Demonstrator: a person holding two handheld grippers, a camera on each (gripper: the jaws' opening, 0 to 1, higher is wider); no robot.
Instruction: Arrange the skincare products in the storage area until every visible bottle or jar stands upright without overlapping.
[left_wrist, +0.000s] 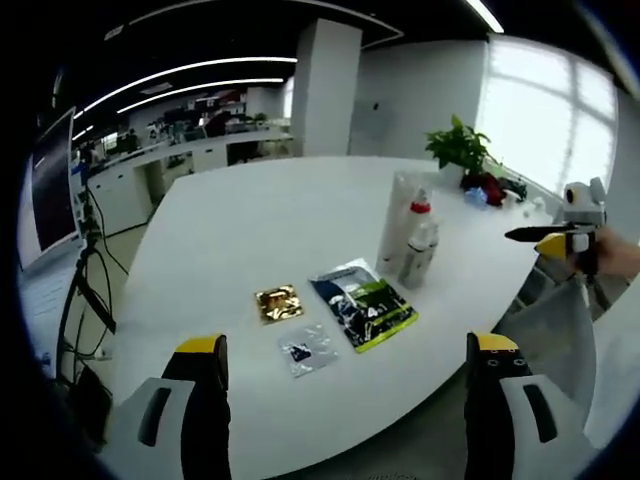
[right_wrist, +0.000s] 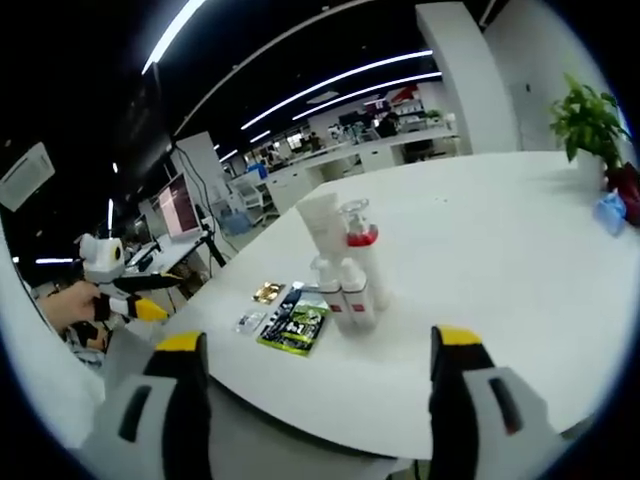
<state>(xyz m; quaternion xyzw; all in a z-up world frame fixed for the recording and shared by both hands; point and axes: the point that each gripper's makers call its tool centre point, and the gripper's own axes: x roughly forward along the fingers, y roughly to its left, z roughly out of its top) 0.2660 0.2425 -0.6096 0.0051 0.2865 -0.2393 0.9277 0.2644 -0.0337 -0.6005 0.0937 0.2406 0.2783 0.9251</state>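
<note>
On the white table (left_wrist: 250, 225) stands a tight cluster of skincare products: a tall white tube (left_wrist: 398, 215), a white bottle with a red collar (left_wrist: 420, 215) and small pump bottles (left_wrist: 414, 260), all upright. The cluster (right_wrist: 345, 270) also sits mid-table in the right gripper view. In front of it lie flat a dark green packet (left_wrist: 362, 305), a gold sachet (left_wrist: 278, 302) and a small silver sachet (left_wrist: 308, 348). My left gripper (left_wrist: 346, 350) is open at the table's near edge. My right gripper (right_wrist: 318, 345) is open too, and a hand holds it beyond the table's right side (left_wrist: 560, 238).
A potted plant (left_wrist: 460, 145) with red and blue items beside it stands at the table's far end. A monitor on a stand (left_wrist: 50, 185) with cables is left of the table. Office desks fill the background.
</note>
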